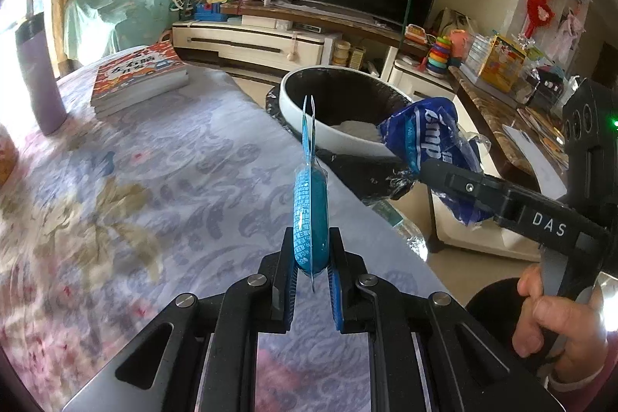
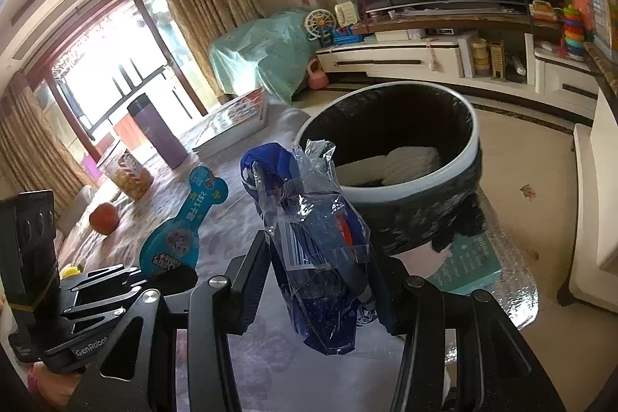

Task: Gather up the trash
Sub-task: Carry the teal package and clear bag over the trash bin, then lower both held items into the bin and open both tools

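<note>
I have the left gripper (image 1: 311, 257) clamped on a teal blister pack (image 1: 309, 215), edge-on over the worktop (image 1: 154, 180). Right gripper (image 2: 320, 280) grips a blue plastic wrapper (image 2: 316, 257). Trash bin (image 2: 405, 219) at 1 o'clock, white paper inside.

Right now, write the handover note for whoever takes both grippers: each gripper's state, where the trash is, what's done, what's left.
Left gripper: shut on the teal blister pack, held edge-on above the table.
Right gripper: shut on the crumpled blue plastic wrapper, held up close to the bin's near rim.
Trash bin: white rim, black liner, beyond the table's edge; white paper waste already lies inside.
Done: both pieces picked up.
Left: carry each over the bin opening and release. Neither is over it yet.
Not trash by the look of it: purple tumbler, books, still on the table.
</note>
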`<state>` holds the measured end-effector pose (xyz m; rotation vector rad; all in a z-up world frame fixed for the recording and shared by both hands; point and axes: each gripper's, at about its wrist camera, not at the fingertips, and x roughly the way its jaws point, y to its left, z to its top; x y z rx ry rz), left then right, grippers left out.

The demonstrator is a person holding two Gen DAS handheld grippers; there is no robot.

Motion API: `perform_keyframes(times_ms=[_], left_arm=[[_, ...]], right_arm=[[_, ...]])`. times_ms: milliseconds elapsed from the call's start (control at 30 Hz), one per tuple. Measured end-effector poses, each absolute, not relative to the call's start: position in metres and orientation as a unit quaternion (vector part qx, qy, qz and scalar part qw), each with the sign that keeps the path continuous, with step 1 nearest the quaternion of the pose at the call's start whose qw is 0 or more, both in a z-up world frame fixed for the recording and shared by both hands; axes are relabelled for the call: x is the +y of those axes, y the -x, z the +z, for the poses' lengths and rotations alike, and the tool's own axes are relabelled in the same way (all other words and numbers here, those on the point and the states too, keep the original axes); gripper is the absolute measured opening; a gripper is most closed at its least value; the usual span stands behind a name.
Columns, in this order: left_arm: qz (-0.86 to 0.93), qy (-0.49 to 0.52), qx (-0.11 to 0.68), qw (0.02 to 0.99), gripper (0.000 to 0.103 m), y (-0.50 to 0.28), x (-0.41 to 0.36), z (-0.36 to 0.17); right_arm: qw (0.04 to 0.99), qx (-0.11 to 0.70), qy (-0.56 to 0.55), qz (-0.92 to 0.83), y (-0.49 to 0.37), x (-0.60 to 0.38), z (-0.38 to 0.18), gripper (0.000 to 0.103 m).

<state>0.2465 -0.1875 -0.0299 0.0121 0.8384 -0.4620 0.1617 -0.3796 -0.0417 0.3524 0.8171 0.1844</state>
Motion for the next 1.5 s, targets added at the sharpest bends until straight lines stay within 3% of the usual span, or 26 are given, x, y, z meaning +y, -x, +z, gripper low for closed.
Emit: perform_keyframes(times_ms=[1500], left_arm=[[-0.243,-0.051,0.399,0.883,0.012,-0.32,-0.254,-0.025]], right_arm=[[0.905,0.391,-0.157,0.057,-0.226,-0.435,-0.026,0.048]])
